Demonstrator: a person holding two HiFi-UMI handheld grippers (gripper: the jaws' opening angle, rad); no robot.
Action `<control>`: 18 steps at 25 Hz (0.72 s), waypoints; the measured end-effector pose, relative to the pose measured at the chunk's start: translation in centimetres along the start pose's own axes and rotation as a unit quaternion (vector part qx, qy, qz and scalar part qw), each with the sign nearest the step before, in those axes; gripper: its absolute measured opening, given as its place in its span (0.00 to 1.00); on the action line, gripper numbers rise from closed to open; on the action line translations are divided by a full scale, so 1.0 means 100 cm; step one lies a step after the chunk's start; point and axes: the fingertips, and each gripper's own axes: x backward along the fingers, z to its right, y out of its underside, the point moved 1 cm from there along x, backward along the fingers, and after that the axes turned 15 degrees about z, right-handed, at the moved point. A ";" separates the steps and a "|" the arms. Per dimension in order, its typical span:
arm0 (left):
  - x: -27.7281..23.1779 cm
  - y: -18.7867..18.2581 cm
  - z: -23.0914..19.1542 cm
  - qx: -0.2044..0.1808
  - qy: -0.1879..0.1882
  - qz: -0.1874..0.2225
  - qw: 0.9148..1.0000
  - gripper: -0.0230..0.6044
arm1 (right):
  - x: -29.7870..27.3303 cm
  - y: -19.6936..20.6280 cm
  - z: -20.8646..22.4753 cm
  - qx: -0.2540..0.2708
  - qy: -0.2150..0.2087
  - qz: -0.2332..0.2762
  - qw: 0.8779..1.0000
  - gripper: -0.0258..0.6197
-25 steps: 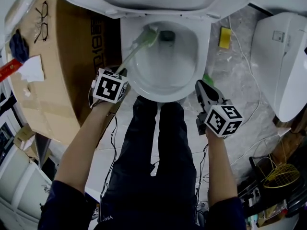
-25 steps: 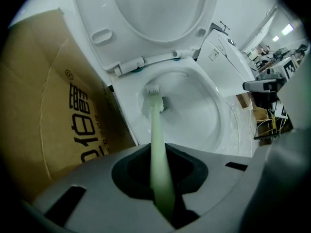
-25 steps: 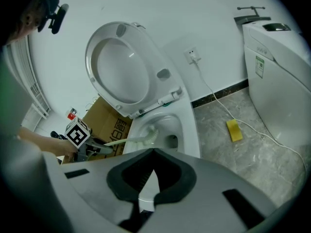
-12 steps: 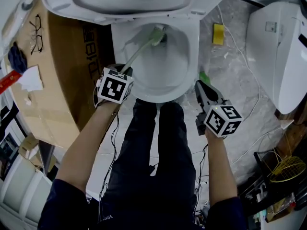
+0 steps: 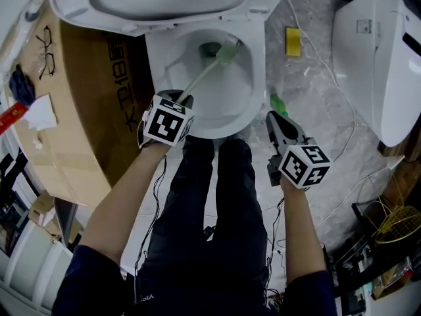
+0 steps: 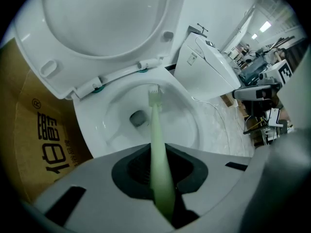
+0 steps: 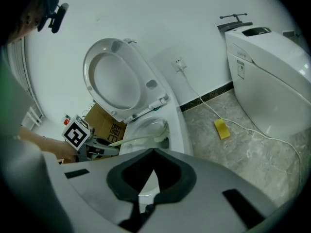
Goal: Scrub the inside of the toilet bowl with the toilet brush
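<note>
The white toilet bowl stands open under me, with its seat and lid raised. A pale green toilet brush reaches from the bowl's near left rim into it. Its bristle head rests on the inner wall just right of the drain. My left gripper is shut on the brush handle, which runs out between the jaws towards the head. My right gripper hangs to the right of the bowl's front, shut and empty.
A cardboard box presses against the toilet's left side, with glasses on top. A second white toilet stands at the right. A yellow sponge, a white cable and a green object lie on the marble floor. The person's legs are below.
The brush head has swept from the bowl's left wall across the drain to its right side. The left gripper has moved right with it; the right gripper has stayed put.
</note>
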 end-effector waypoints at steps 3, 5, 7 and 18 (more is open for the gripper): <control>0.000 0.004 0.011 -0.003 0.011 0.002 1.000 0.14 | 0.002 0.001 -0.003 0.001 0.001 0.004 1.000 0.05; 0.000 0.007 0.018 -0.003 0.018 0.004 1.000 0.14 | 0.004 0.003 -0.006 0.001 0.000 0.007 1.000 0.05; 0.001 0.012 0.024 -0.003 0.025 0.006 1.000 0.14 | 0.005 0.005 -0.009 0.002 0.000 0.008 1.000 0.05; 0.013 0.048 0.053 -0.023 0.068 0.001 0.997 0.14 | 0.011 0.025 -0.030 0.006 0.001 0.007 1.000 0.05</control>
